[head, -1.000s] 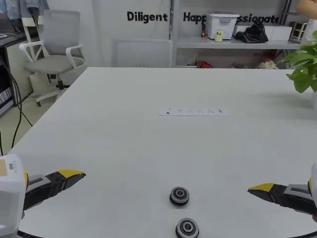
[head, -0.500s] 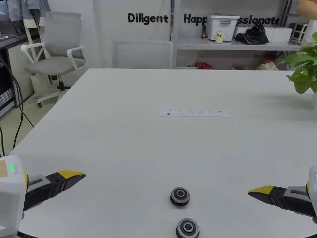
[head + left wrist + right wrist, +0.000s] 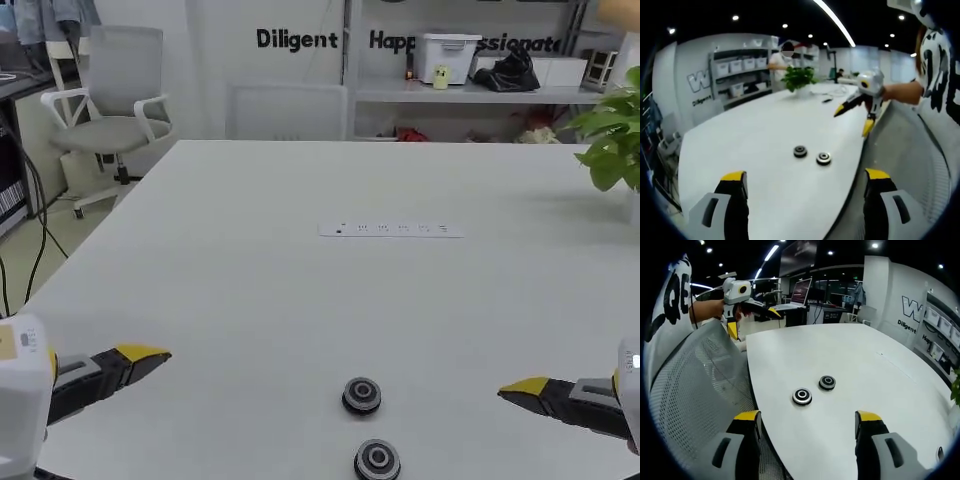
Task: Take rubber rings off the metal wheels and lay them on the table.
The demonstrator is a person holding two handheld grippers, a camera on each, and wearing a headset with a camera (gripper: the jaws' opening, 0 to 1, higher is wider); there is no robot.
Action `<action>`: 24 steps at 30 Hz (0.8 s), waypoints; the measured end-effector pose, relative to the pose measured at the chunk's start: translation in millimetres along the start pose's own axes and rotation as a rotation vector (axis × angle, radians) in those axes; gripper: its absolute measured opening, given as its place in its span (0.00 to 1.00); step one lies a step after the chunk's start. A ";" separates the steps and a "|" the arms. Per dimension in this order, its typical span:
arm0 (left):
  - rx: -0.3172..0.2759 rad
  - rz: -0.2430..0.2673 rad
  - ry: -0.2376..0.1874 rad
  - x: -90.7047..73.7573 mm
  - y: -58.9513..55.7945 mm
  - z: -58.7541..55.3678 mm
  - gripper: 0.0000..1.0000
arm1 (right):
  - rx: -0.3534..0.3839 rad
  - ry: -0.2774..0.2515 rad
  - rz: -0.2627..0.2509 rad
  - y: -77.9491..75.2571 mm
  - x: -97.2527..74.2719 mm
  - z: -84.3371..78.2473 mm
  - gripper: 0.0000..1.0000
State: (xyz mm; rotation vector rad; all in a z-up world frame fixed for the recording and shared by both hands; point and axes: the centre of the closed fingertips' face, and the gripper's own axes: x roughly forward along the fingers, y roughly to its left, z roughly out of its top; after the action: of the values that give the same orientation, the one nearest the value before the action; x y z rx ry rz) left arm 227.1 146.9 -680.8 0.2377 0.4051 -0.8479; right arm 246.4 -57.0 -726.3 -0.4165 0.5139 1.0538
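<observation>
**A:** Where are the wheels?

**B:** Both lie flat on the white table point(image 3: 250, 290), close to the edge where the person stands. The farther wheel point(image 3: 362, 395) sits just beyond the nearer wheel point(image 3: 378, 459), near it but not touching. Each has a bright hub with a dark band round it. I take that band for the rubber ring point(image 3: 347, 397), so neither ring is off yet.

**A:** And the tools?

**B:** The left gripper point(image 3: 145, 354) hangs off to one side and the right gripper point(image 3: 522, 387) off to the other, both well apart from the wheels. Their own views show the jaws spread wide with nothing between them.

**A:** So the first approach hasn't begun. How would you do it?

**B:** I'd take one wheel at a time, probably the nearer one. One gripper should come down and pinch it across the hub so it can't skate on that smooth top. The other should narrow its jaws, catch the ring at its outer edge and peel it off to the side, not pull straight up. A straight pull would likely lift the whole wheel.

**A:** Where should the ring go?

**B:** There's plenty of bare table between the wheels and the socket strip point(image 3: 390, 229). I'd lay it there, clear of the second wheel.
</observation>
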 end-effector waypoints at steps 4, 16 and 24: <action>0.002 -0.007 0.005 0.3 -1.2 -0.3 0.98 | 0.004 -0.007 -0.002 0.2 -2.3 1.0 0.73; 0.014 -0.036 0.006 4.9 -10.5 2.3 0.99 | 0.023 -0.040 -0.008 3.9 -6.9 3.8 0.62; 0.024 -0.041 0.005 5.5 -12.1 1.2 0.99 | 0.043 -0.060 -0.033 -1.3 -11.2 4.2 0.59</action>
State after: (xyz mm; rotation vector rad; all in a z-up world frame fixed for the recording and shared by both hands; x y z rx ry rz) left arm 221.4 134.9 -682.7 0.2551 0.4060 -0.8929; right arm 243.9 -63.2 -716.3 -0.3534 0.4744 1.0189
